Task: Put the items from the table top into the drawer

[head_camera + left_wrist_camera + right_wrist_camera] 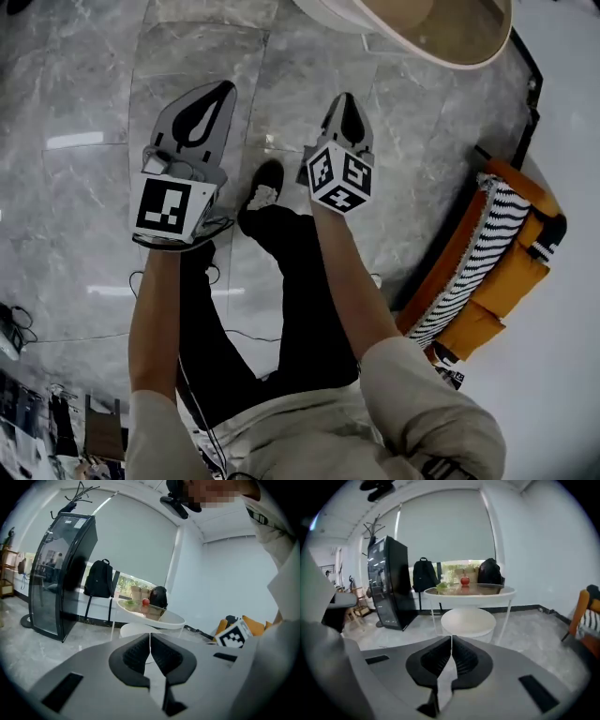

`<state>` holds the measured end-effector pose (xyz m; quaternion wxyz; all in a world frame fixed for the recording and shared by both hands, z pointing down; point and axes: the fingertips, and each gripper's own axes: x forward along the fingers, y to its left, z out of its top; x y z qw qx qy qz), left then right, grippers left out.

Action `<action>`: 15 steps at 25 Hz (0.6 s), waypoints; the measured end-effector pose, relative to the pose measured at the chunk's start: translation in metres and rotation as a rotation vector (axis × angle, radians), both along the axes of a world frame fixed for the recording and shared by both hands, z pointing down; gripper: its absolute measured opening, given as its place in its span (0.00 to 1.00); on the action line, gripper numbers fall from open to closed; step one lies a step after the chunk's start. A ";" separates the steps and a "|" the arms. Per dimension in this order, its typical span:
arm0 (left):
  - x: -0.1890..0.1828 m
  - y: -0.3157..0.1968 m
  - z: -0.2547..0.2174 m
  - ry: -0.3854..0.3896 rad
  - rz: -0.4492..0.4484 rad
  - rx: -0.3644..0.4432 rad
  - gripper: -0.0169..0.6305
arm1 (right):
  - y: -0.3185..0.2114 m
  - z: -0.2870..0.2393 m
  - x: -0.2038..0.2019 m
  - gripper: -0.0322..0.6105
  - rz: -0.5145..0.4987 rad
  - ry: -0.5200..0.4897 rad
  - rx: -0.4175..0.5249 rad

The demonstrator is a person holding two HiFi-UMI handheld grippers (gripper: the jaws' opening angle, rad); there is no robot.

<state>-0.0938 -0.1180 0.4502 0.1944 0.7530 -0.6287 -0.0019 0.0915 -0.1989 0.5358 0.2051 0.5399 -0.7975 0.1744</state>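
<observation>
A round white table (468,592) stands a few steps ahead, with a red apple (464,580), something green (442,586) and other small items on top. The left gripper view shows the same table (164,617) and apple (146,602). No drawer shows in any view. Both grippers hang in the air over the floor, far from the table. My left gripper (217,94) has its jaws together and holds nothing, as the left gripper view (150,641) also shows. My right gripper (348,105) is likewise shut and empty, its tips meeting (451,644).
The table's rim (422,37) lies at the top of the head view. An orange chair with a striped cushion (497,262) stands at the right. A tall black cabinet (386,581), a backpack (423,573) and a dark bag (490,571) stand behind the table. My legs (281,309) are below the grippers.
</observation>
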 end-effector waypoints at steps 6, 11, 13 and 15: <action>0.018 0.025 -0.061 -0.035 0.019 -0.048 0.06 | 0.078 -0.077 0.079 0.11 -0.012 0.071 -0.032; 0.023 0.028 -0.119 -0.053 0.022 -0.080 0.06 | 0.080 -0.132 0.086 0.11 -0.011 0.059 -0.037; 0.025 0.032 -0.137 -0.069 0.032 -0.095 0.06 | 0.079 -0.148 0.085 0.11 -0.008 0.057 -0.035; 0.024 0.042 -0.155 -0.086 0.037 -0.109 0.06 | 0.083 -0.162 0.085 0.11 0.017 0.038 -0.055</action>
